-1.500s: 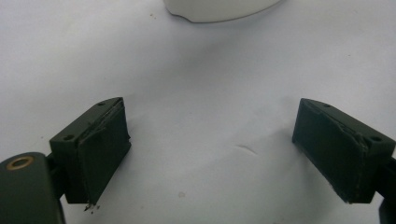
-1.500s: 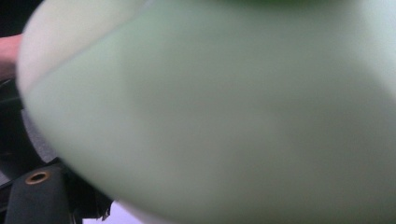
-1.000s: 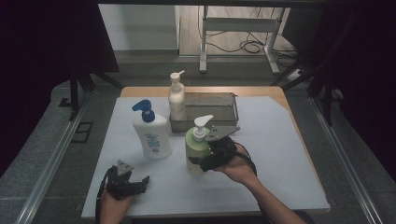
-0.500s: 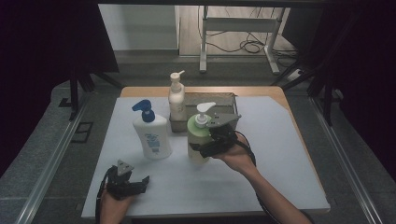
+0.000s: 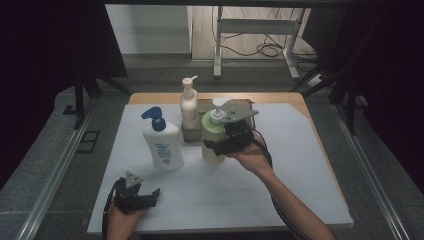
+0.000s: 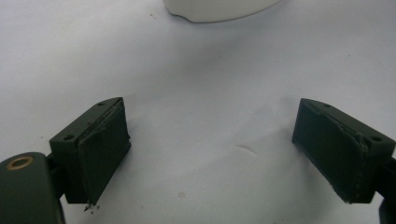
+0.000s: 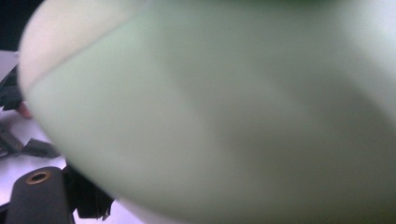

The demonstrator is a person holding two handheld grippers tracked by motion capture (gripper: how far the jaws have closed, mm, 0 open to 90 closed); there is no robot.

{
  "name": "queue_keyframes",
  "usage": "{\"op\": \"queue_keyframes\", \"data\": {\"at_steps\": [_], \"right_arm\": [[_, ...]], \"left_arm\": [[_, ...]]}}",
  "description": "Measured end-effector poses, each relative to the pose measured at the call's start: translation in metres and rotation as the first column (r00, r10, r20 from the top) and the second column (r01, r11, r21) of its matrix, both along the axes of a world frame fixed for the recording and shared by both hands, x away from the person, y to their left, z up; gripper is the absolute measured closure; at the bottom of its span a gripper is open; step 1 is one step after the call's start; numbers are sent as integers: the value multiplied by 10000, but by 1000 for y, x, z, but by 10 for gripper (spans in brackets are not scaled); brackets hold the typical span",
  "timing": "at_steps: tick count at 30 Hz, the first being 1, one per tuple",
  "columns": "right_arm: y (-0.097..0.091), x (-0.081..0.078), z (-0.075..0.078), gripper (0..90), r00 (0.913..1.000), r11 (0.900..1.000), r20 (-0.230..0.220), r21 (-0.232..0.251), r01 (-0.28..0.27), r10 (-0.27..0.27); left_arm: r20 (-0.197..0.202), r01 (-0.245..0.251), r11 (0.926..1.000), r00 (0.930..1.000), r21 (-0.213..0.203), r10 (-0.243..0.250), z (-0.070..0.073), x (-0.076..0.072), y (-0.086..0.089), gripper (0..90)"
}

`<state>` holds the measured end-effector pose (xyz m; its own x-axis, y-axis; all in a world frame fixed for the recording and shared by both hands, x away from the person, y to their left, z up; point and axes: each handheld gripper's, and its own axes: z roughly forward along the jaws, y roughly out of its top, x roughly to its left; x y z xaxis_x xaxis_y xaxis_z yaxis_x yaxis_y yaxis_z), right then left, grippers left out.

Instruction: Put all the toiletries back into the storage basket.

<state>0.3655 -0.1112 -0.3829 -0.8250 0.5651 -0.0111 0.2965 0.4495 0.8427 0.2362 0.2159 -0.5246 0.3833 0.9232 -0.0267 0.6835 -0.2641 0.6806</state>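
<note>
White mat [image 5: 300, 165] is covering a wooden table [image 5: 295, 98]; grey floor is running around it, dark curtains are hanging on both sides, a metal frame [image 5: 252, 30] with cables is standing on the floor beyond the far edge.

Landmark: grey tray [image 5: 200, 132] near the mat's far middle.
- cream bottle [image 5: 188, 104] is standing at the tray's left end, upright.
- blue-cap bottle [image 5: 162, 142] is standing left of the tray and nearer the person, apart from it.
- green bottle [image 5: 214, 137] is sitting at the tray's near side, right of the cream bottle, partly overlapping the tray; can't tell if its base is touching the mat.

Right gripper [image 5: 220, 146] is clamping the green bottle's body, jaws spread wide around it; the right gripper view is showing the bottle [image 7: 224, 116] right against the lens.

Left gripper [image 5: 150, 196] is resting on the mat well short of the tray, toward the near-left corner; jaws released wide, nothing between them, bare mat [image 6: 210, 93] under them.

Versus a second ago: green bottle and right gripper are sitting farther out, closer to the tray, and higher. Left gripper is holding the same spot. Other bottles unmoved.
</note>
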Motion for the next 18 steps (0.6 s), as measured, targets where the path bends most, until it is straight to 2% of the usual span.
{"op": "queue_keyframes", "data": {"at_steps": [18], "right_arm": [[3, 24, 25, 129, 9969, 9973, 299, 93, 727, -730]], "left_arm": [[17, -16, 10000, 10000, -17, 16, 0, 0, 0, 104]]}}
